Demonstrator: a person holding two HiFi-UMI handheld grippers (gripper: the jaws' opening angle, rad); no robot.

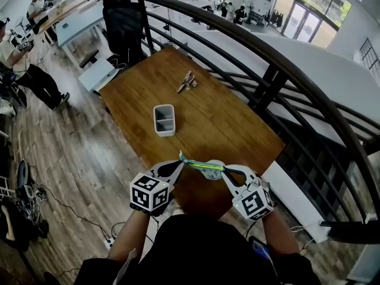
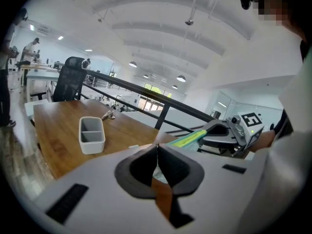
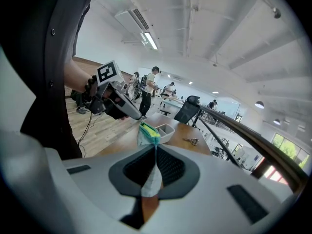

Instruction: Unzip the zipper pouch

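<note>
The zipper pouch (image 1: 206,169), pale with a yellow-green zipper band, hangs stretched between my two grippers above the near edge of the wooden table (image 1: 208,111). My left gripper (image 1: 180,161) is shut on its left end, though which part it pinches is hidden. My right gripper (image 1: 229,172) is shut on its right end. In the left gripper view the jaws (image 2: 157,146) are closed, with the pouch (image 2: 191,138) running to the right gripper (image 2: 208,130). In the right gripper view pale fabric sits between the closed jaws (image 3: 155,148), and the pouch (image 3: 147,133) leads to the left gripper (image 3: 138,116).
A grey two-compartment box (image 1: 164,119) stands mid-table. A small metal tool like scissors (image 1: 187,82) lies farther back. A black railing (image 1: 279,70) runs along the table's right side, and an office chair (image 1: 123,22) stands beyond. People are at the far left on the wood floor.
</note>
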